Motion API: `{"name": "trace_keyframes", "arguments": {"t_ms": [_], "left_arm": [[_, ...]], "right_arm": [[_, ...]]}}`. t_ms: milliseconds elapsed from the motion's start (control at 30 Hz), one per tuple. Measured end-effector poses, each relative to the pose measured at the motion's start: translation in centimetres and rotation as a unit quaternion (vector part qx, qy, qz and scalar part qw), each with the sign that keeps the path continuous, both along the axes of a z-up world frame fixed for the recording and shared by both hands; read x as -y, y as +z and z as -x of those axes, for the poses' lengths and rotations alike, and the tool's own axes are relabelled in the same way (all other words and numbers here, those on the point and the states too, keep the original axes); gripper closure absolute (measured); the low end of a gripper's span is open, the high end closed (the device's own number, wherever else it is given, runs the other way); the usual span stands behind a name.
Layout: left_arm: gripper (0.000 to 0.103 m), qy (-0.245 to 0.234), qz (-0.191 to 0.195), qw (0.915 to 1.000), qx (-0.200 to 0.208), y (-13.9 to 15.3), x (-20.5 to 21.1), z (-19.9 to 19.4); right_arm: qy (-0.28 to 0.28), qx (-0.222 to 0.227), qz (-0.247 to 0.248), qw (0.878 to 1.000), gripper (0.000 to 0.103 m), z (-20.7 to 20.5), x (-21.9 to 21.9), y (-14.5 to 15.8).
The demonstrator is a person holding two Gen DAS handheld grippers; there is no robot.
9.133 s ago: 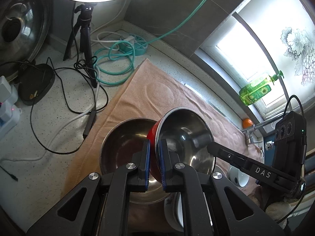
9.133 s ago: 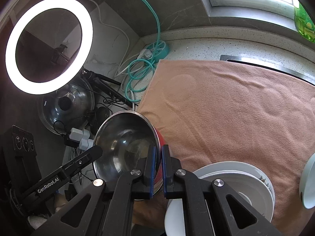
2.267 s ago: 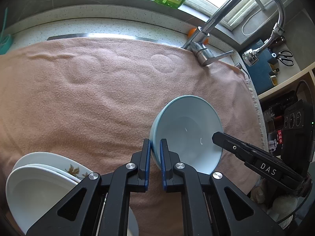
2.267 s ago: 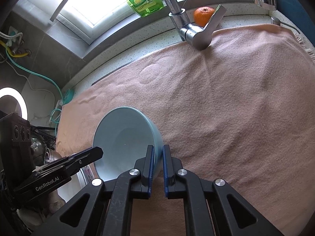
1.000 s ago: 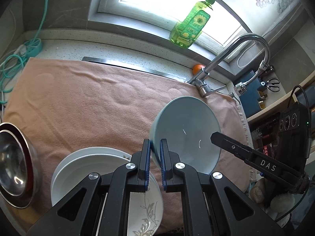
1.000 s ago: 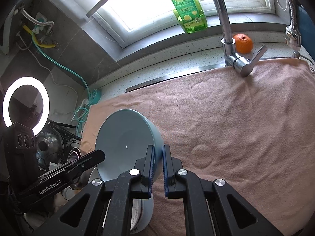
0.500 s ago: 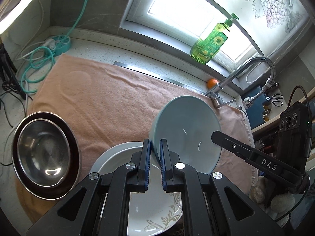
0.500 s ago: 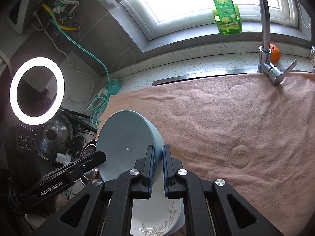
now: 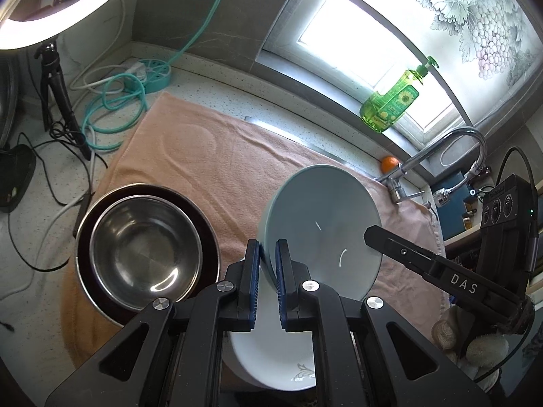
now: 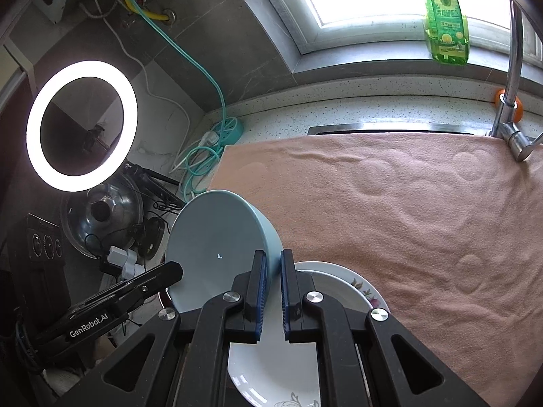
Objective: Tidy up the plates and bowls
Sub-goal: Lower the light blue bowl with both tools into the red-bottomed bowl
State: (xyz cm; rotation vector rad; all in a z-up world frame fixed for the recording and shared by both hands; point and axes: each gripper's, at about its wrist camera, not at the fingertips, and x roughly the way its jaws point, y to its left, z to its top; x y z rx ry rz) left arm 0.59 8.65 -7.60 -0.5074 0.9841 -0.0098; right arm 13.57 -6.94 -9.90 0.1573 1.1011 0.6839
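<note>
both hand-held grippers, left (image 9: 268, 261) and right (image 10: 273, 264), pinch opposite rims of 1 pale blue bowl (image 9: 322, 224), tilted above white plates (image 10: 339, 281), frame centre.

White plates (image 9: 271, 366) — mostly hidden behind the tools.

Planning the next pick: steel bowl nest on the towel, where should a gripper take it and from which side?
Grip the rim of the inner steel bowl, probably from above, one finger inside and one outside. It sits upright and open, nested in the larger bowl; the thin lip is the only graspable edge. Come in on the left, away from the plates.
</note>
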Motion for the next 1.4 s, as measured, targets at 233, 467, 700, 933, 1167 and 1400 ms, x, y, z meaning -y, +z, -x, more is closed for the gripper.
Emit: {"name": "trace_keyframes", "arguments": {"t_ms": [233,467,700,933,1167,1400], "left_arm": [[0.095,0.024,0.0,0.9997,-0.003,-0.1,-2.6,1.3],[0.095,0.045,-0.001,0.999,-0.007,-0.4,-4.8,2.5],[0.095,0.066,0.006,0.9976,-0.019,-1.5,-7.0,3.4],[0.095,0.086,0.007,0.9959,-0.026,-2.1,-8.8,4.1],[0.095,0.096,0.011,0.9946,-0.039,-3.1,-9.8,4.4],[0.095,0.094,0.011,0.9942,-0.051,-3.8,-10.1,4.3]], "right_arm": [[0.024,0.001,0.001,1.0,0.095,0.5,-3.2,-0.1],[0.045,-0.005,0.004,0.999,0.095,0.9,-6.1,-0.7],[0.061,-0.011,0.009,0.998,0.095,1.2,-8.8,-1.5],[0.078,-0.017,0.019,0.997,0.095,1.3,-11.5,-2.6],[0.087,-0.03,0.025,0.995,0.095,1.5,-13.2,-3.9],[0.089,-0.042,0.033,0.995,0.095,1.4,-13.7,-5.0]]}}
